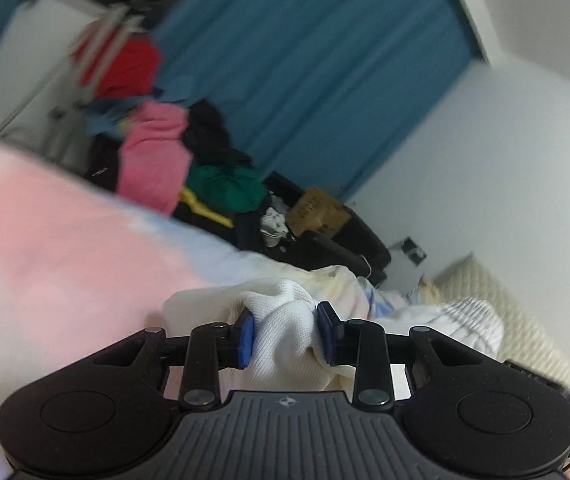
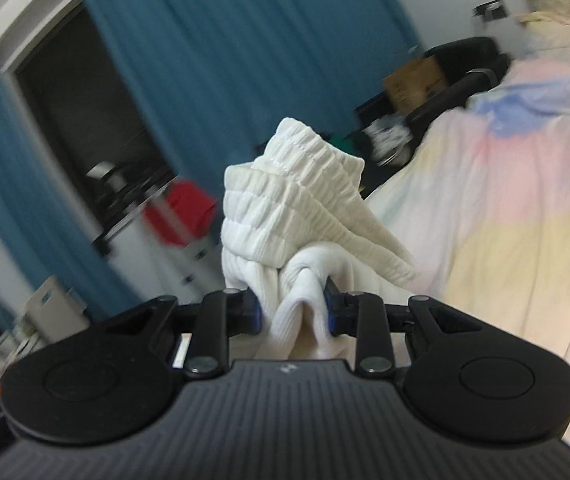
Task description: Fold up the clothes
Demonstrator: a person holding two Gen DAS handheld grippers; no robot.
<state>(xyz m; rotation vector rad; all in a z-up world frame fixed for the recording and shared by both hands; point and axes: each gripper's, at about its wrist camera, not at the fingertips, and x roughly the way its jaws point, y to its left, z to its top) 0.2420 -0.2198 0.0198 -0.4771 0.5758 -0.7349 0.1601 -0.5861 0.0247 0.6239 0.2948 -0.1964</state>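
A white ribbed garment (image 1: 285, 336) is bunched between the blue pads of my left gripper (image 1: 286, 334), which is shut on it. More of the white cloth trails off to the right over the bed in the left wrist view. In the right wrist view my right gripper (image 2: 293, 310) is shut on another bunch of the white garment (image 2: 289, 216), whose gathered ribbed band stands up above the pads. Both grippers hold the cloth lifted off the pastel bedspread (image 2: 505, 208).
The bed with the pink, yellow and blue spread (image 1: 53, 248) fills the left of the left wrist view. Behind it lies a pile of clothes (image 1: 157, 156) in pink, red, green and black, a black chair with a cardboard box (image 1: 319, 210), and blue curtains (image 1: 325, 68).
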